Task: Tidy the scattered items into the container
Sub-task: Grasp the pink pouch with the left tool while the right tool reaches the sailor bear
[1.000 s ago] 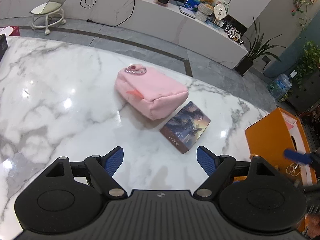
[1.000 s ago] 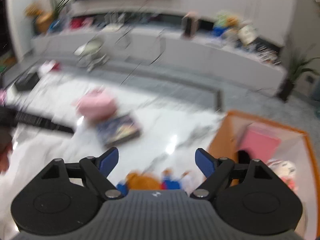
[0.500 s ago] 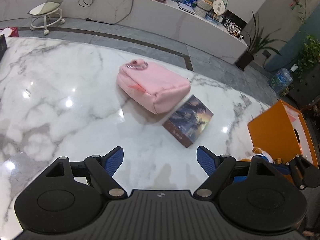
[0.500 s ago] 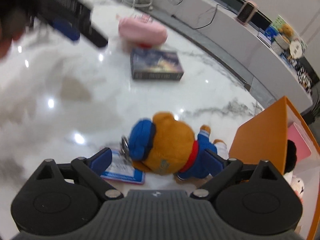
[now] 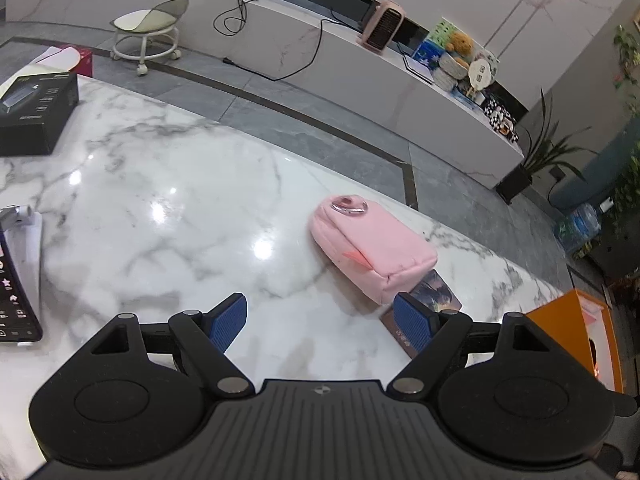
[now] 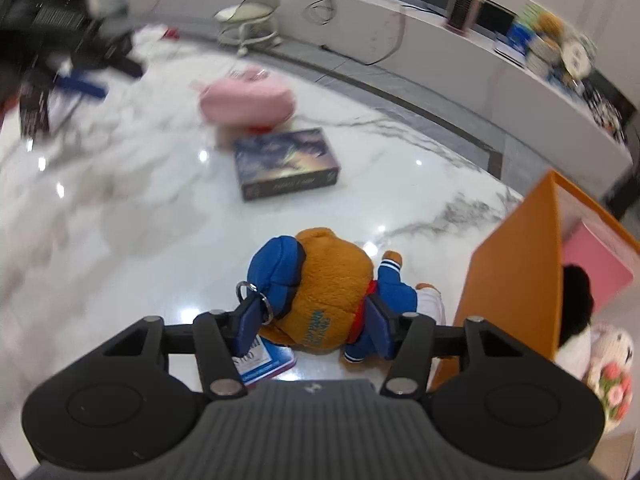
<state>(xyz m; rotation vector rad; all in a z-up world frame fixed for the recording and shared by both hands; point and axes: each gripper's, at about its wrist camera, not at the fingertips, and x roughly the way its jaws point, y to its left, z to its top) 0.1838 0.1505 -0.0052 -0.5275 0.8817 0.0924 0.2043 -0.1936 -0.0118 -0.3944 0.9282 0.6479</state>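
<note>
Black box (image 5: 36,114), wheeled stool (image 5: 146,32), potted plant (image 5: 540,152)

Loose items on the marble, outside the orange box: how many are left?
3: plush bear between the right tool's fingers, dark box mid-table, pink pouch behind it. More may be hidden.

Pink fabric zip pouch (image 5: 374,246) on white marble table (image 5: 140,200), far side. Dark illustrated flat box (image 6: 286,164) just before pouch, touching it; pouch end overlaps box corner. Brown plush bear in blue cap and jacket (image 6: 332,300) nearer than box, lying on table between right gripper (image 6: 314,330) fingers. Small blue-white card (image 6: 260,362) partly beneath bear, left side. Orange open-top storage box (image 6: 516,264) right of bear, holding pink flat item (image 6: 600,268) and soft toys. Black rectangular carton (image 5: 36,112) far left on table. Left gripper (image 5: 320,320) over bare marble before pouch.
</note>
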